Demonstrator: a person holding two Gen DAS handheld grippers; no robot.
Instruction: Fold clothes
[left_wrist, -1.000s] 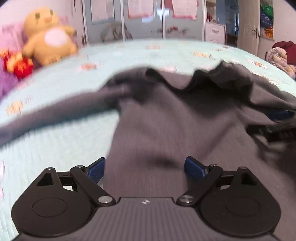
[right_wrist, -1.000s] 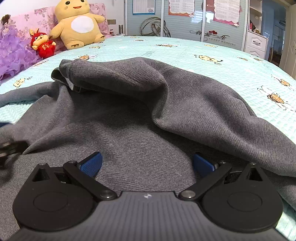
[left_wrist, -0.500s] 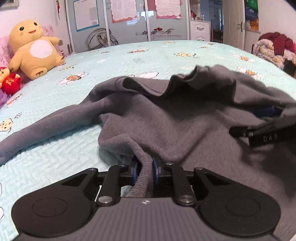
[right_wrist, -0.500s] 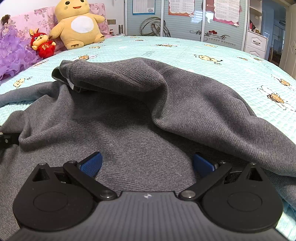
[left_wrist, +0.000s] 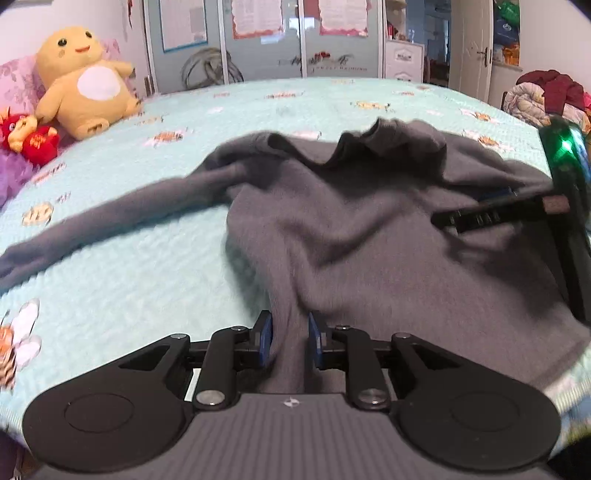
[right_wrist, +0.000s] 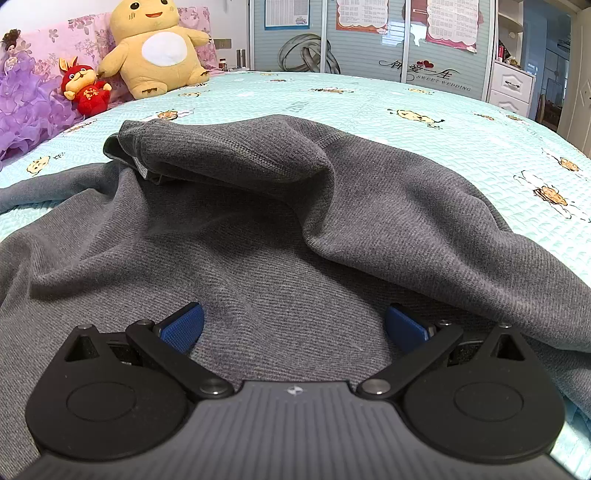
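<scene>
Sweater (left_wrist: 369, 236) hem now higher in left gripper (left_wrist: 289, 341)

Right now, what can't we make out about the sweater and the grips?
- Gray sweater, left wrist view: motion blur smears the weave and the long sleeve's end.
- Sweater hem: hidden behind the left gripper body.
- Right gripper, right wrist view: pads open above cloth; contact with it unclear.
- Far sleeve: folded under.
</scene>
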